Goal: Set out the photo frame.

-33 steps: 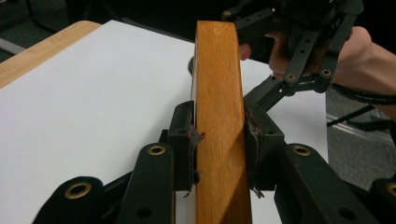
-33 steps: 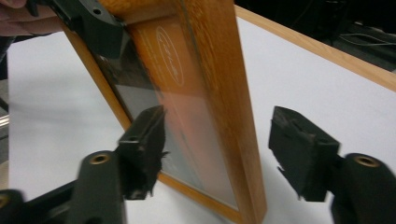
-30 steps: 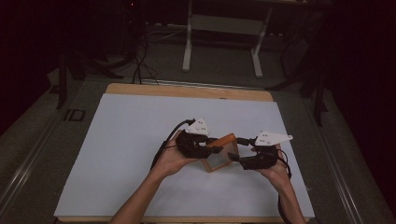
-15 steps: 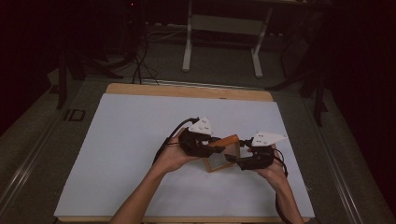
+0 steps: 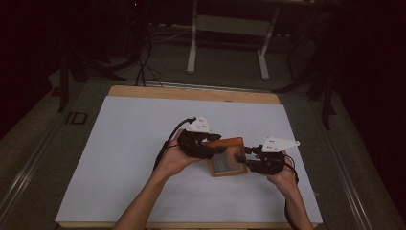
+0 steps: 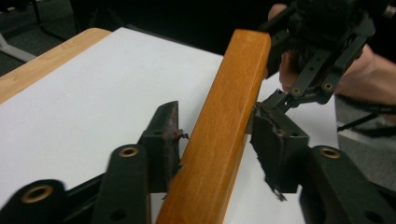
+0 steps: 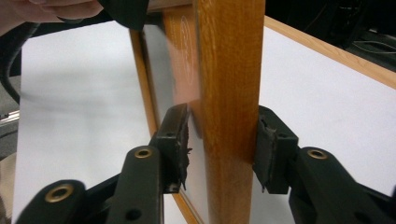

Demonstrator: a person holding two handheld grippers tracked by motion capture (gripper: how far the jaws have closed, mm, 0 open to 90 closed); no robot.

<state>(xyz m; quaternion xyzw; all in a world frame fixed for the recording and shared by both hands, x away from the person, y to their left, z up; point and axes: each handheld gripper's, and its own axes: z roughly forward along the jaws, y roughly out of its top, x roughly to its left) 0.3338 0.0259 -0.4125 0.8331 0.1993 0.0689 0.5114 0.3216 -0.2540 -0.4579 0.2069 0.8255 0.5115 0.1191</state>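
A small wooden picture frame [image 5: 231, 142] with a grey pane hangs just above the white mat between both hands. My left gripper [image 5: 216, 146] straddles its upper left bar. In the left gripper view that orange bar [image 6: 229, 93] runs between the pads with slim gaps on both sides; these jaws have just been opening. My right gripper [image 5: 242, 156] takes the frame's right side. In the right gripper view its pads [image 7: 270, 149] press on the upright bar [image 7: 231, 70], and these jaws have just been closing on it. The pane [image 7: 159, 70] shows beside that bar.
A white mat [image 5: 124, 158] covers the wooden table [image 5: 191, 92]. Beyond the far edge stand a metal stand's legs [image 5: 193, 43] and loose cables on the dark floor. The right hand and gripper [image 6: 317, 70] show behind the frame in the left gripper view.
The right gripper has edged left onto the frame's right side. The left hand has shifted only slightly, and the frame has stayed between the two grippers.
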